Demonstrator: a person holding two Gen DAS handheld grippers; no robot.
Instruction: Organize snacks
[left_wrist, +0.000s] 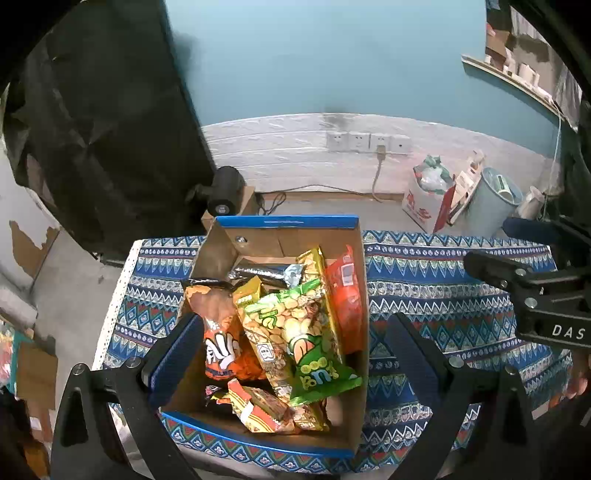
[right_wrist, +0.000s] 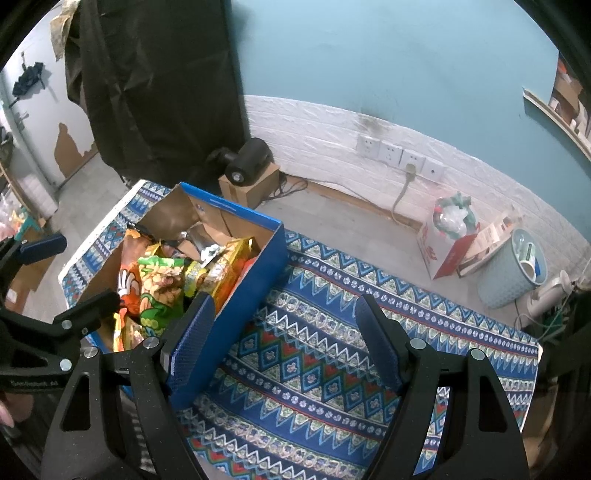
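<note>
Hovering my left tool (left_wrist: 291, 354) wide and empty over the snack box (left_wrist: 288, 222), I judge the green packet (left_wrist: 295, 328) comes next; right tool (right_wrist: 284, 343) gapes idle.

— Type of premises?
— A lived-in home room. Teal wall (left_wrist: 325, 55) over white brick-pattern panelling (right_wrist: 317, 122), a row of sockets (left_wrist: 367, 142), a waste bin (right_wrist: 511, 267) on the bare floor.
— Further evidence?
— Patterned cloth (right_wrist: 332, 332) on the table, peeling door (right_wrist: 62, 147), cluttered shelf (left_wrist: 517, 77).
</note>
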